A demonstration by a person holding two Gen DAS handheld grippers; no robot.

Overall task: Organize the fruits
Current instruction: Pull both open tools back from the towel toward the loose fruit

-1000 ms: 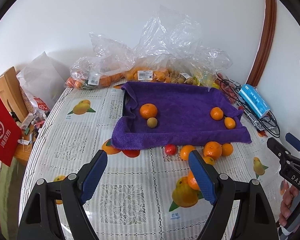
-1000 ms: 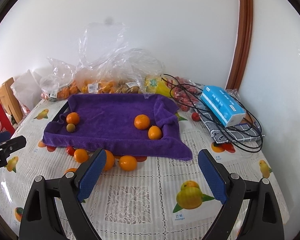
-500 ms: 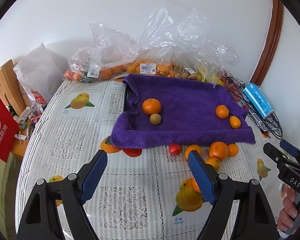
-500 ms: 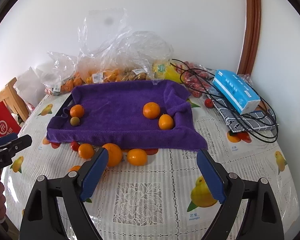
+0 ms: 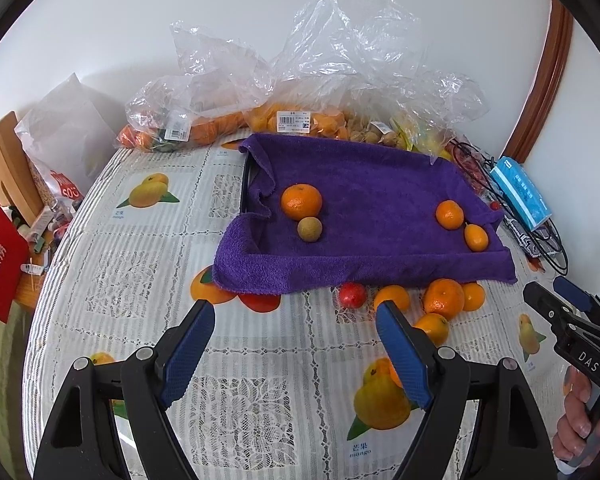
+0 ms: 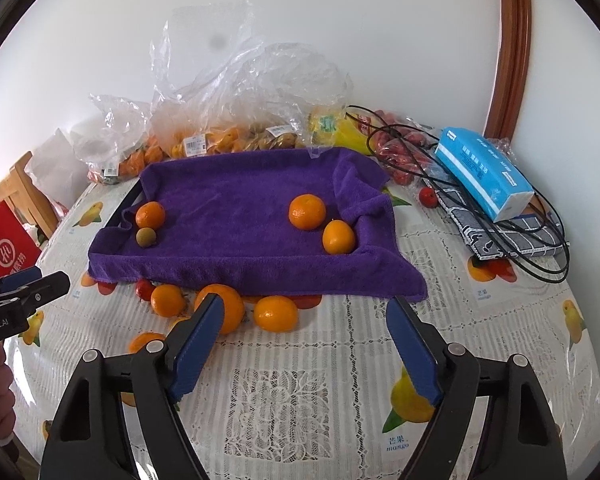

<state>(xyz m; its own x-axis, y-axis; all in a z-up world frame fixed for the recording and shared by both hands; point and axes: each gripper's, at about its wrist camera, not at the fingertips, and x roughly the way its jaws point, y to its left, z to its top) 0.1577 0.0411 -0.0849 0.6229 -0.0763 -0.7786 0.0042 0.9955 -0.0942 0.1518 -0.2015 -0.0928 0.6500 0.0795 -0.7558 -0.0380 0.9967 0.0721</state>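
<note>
A purple towel lines a tray (image 5: 380, 208) (image 6: 236, 216) on the table. In it lie an orange (image 5: 301, 201) and a small brown fruit (image 5: 309, 229) at the left, and two oranges (image 5: 449, 214) (image 5: 476, 237) at the right. In front of the tray on the cloth lie several oranges (image 5: 444, 298) (image 6: 275, 313) (image 6: 168, 300) and a small red fruit (image 5: 352, 294) (image 6: 143, 289). My left gripper (image 5: 296, 320) is open and empty, short of these fruits. My right gripper (image 6: 304, 316) is open and empty, close behind the loose oranges.
Clear plastic bags of fruit (image 5: 284, 120) (image 6: 220, 140) stand behind the tray by the wall. A blue tissue pack (image 6: 484, 172), black cables (image 6: 532, 240) and a checked cloth lie at the right. A red bag (image 5: 0, 248) and wooden chair are off the table's left edge.
Both grippers have moved forward toward the tray and the loose fruits, which now look larger and nearer. Both stay open. No fruit has moved.
</note>
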